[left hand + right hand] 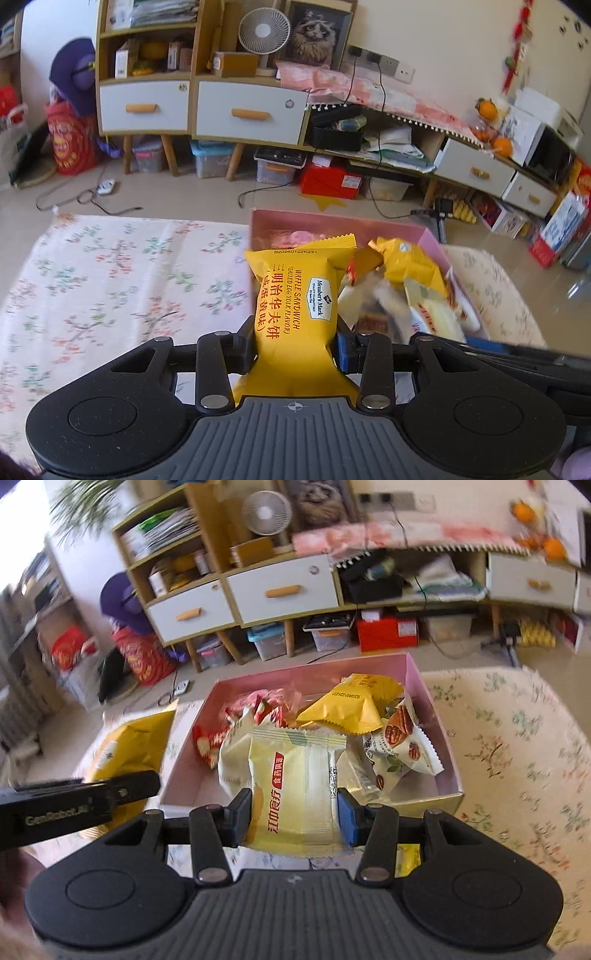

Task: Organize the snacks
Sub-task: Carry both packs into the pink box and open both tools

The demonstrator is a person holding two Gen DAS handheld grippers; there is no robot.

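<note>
The left hand-held gripper (295, 343) is pinching a yellow waffle pack (295, 295) across its lower half; the pack stands upright between the pads, with its top seal ahead of the fingertips. Ahead and to the right of this gripper lies the pink box (258, 229), which holds loose snacks. To the left, the floral cloth (110, 277) on the tabletop lies bare. The right hand-held gripper (295, 812) is pinching a pale cream pack (288, 771) by its sides, the pack lying flat between the pads. Directly ahead of this gripper sits the pink box, containing a red pack (251, 709), a second yellow pack (351, 705) and a nut pack (402, 746). The left gripper's body shows at the left edge of the right wrist view, just beside the box. Both grippers point forward and downward. Both packs appear to be lifted clear, so the step in hand is probably carrying them to their places. To do it well, keep the pinch steady: the film wrappers are slick and may slip. Carry each pack clear of the box wall, keep the two grippers apart, and lower each pack to its resting surface before releasing.
</note>
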